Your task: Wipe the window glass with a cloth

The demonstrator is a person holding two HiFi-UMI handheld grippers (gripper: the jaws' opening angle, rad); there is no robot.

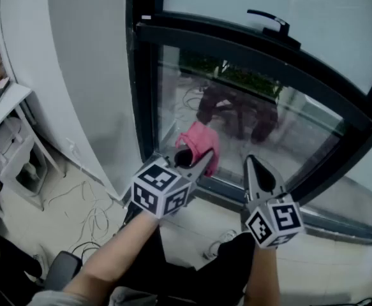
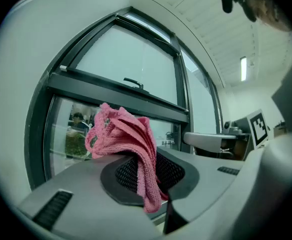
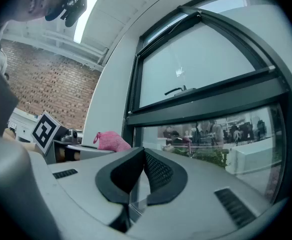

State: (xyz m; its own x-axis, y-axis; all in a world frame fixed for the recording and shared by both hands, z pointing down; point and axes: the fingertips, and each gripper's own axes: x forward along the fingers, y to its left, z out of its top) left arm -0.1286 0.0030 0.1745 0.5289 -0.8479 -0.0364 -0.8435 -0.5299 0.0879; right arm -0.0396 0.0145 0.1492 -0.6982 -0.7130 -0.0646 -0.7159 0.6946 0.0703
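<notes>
My left gripper [image 2: 148, 179] is clamped on the pink cloth [image 2: 121, 134]. It pinches a bunched fold btwn the ribbed pads [image 2: 128, 174], w/ the rest puffing out ahead of the tips and one tail drooping over the jaw. In the head view the cloth sits low at the left corner of the window glass [image 1: 281, 132], right by the dark frame [image 1: 237, 50]; can't tell if it's actually touching the pane. Right gripper [image 3: 141, 166] is pressed together on nothing, just beside the left one, near the bottom rail. Cloth looks like terry: light, soft, floppy, no stiffness of its own. I reckon it'll fold back under drag and could slip out if held by an edge only. Best hold is deep in the bunch, w/ enough wad in front to keep hard jaw tips off the glass. The glass is smooth, rigid and prob. scratchable, so mod. pressure.
</notes>
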